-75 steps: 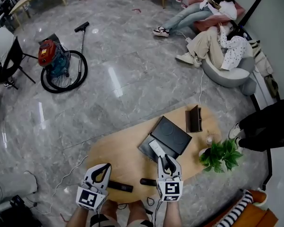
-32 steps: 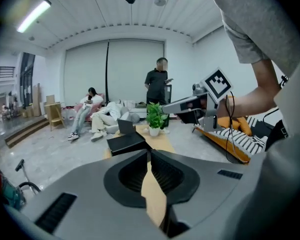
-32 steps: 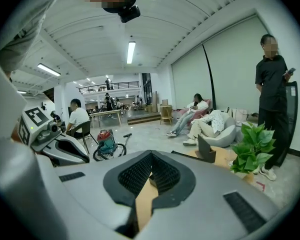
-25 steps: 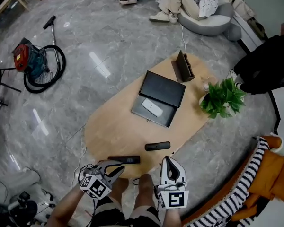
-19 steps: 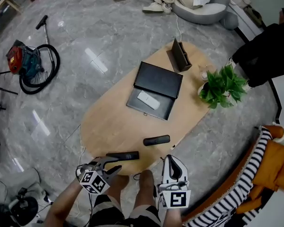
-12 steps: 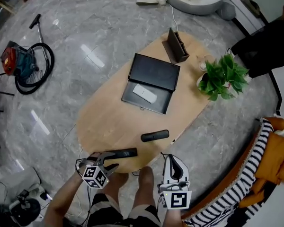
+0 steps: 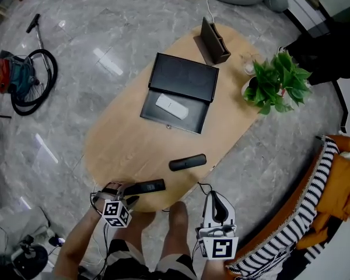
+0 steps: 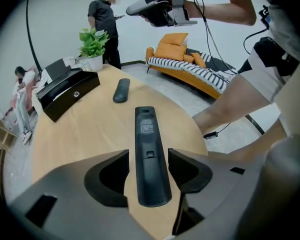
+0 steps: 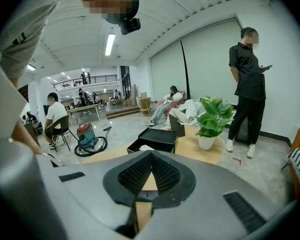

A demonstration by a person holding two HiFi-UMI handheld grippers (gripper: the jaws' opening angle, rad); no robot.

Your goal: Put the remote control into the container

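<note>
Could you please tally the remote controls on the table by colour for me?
Black: 2, the long remote and the short remote
White: 1, the white remote, lying in the container
Total: 3

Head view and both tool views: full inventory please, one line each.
oval light wooden table: 1, tan, centre.
open black box container: 1, black, mid-table.
flat white remote control: 1, white, inside the container.
long black remote control: 1, black, near table edge.
short black remote control: 1, black, between long remote and container.
brown upright holder: 1, brown, far table end.
green potted plant: 1, green, table's right edge.
red and teal vacuum cleaner: 1, floor, left.
striped couch: 1, black-white, orange cushions, right.
left tool: 1, grey, jaws just opened, astride long remote, not gripping.
right tool: 1, grey, shut, empty.
</note>
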